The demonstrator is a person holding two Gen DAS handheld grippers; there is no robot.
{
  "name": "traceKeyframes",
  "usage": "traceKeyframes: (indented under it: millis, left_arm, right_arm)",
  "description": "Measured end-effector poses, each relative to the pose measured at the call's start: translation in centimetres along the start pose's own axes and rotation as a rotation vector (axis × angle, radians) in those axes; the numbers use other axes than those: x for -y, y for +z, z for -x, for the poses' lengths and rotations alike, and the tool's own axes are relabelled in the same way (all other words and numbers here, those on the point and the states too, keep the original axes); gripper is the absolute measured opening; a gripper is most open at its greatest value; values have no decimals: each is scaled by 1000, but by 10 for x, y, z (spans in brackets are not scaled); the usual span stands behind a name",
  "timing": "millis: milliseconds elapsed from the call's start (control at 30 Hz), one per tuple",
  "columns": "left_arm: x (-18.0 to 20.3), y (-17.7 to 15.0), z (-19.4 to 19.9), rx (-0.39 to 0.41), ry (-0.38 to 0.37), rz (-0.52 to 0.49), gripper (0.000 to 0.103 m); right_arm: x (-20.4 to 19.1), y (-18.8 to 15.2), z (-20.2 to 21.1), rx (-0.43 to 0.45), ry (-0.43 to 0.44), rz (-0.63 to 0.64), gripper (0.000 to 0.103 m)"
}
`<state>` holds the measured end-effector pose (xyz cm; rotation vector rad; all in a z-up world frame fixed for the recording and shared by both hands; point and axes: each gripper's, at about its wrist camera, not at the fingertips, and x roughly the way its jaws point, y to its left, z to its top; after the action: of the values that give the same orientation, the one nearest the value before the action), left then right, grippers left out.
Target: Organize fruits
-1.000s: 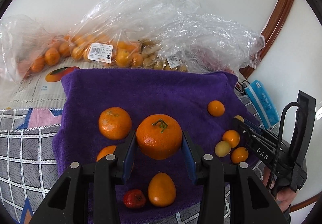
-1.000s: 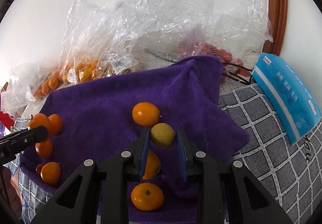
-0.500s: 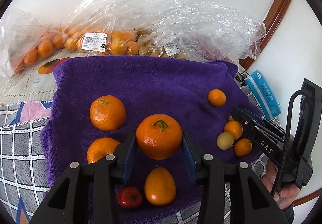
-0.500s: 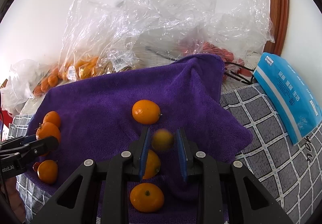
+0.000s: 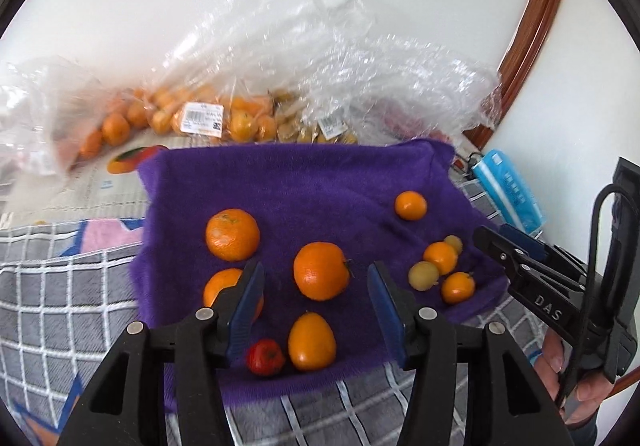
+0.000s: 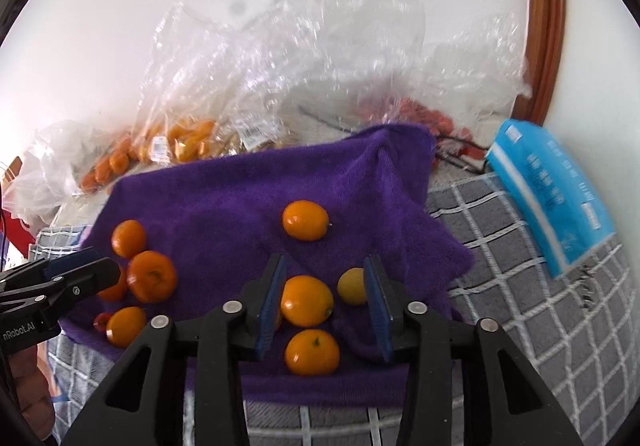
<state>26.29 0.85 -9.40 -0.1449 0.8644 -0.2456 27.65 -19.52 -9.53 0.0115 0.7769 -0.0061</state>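
A purple towel [image 5: 304,185] lies on a checked cloth with loose fruit on it. My left gripper [image 5: 316,286] is open, with a large orange [image 5: 321,270] resting on the towel between its jaws. Two more oranges [image 5: 232,234] lie to its left, an oval orange fruit [image 5: 311,341] and a small red fruit [image 5: 265,357] below. My right gripper [image 6: 325,292] is open over small fruit: an orange one [image 6: 306,300] between the jaws and a yellow fruit [image 6: 352,287] beside the right finger. It also shows in the left wrist view [image 5: 492,244].
Clear plastic bags [image 5: 320,85] of oranges and other fruit stand behind the towel against the white wall. A blue packet [image 6: 552,189] lies right of the towel. A wooden frame [image 6: 544,21] runs up the right. The checked cloth [image 6: 520,306] surrounds the towel.
Both grippers opened. The left one let go of the large orange, which now rests on the towel. The right one released the yellow fruit, which lies by its right finger.
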Motion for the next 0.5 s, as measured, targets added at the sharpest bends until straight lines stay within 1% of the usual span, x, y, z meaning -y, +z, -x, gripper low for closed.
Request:
traceKeyframes:
  millis: [67, 133, 200, 300, 433, 467, 500]
  left_arm:
    - [4, -3, 18, 26, 15, -6, 54]
    - [10, -8, 37, 60, 40, -19, 56]
    - [17, -14, 58, 88, 56, -25, 61]
    - [24, -24, 84, 130, 72, -21, 67]
    - [31, -41, 116, 182, 95, -23, 73]
    - [33, -44, 122, 215, 93, -26, 75]
    - [36, -49, 130, 232, 108, -31, 77]
  right_arm:
    - [-3, 0, 21, 24, -16, -4, 58]
    - [-4, 0, 44, 28, -28, -18, 61]
    - [-4, -1, 61, 18, -19, -34, 61]
    - [-3, -7, 95, 32, -20, -52, 61]
    - [-2, -19, 129, 34, -22, -50, 61]
    - [-2, -21, 135, 36, -29, -50, 61]
    - [-2, -25, 143, 41, -52, -54, 61]
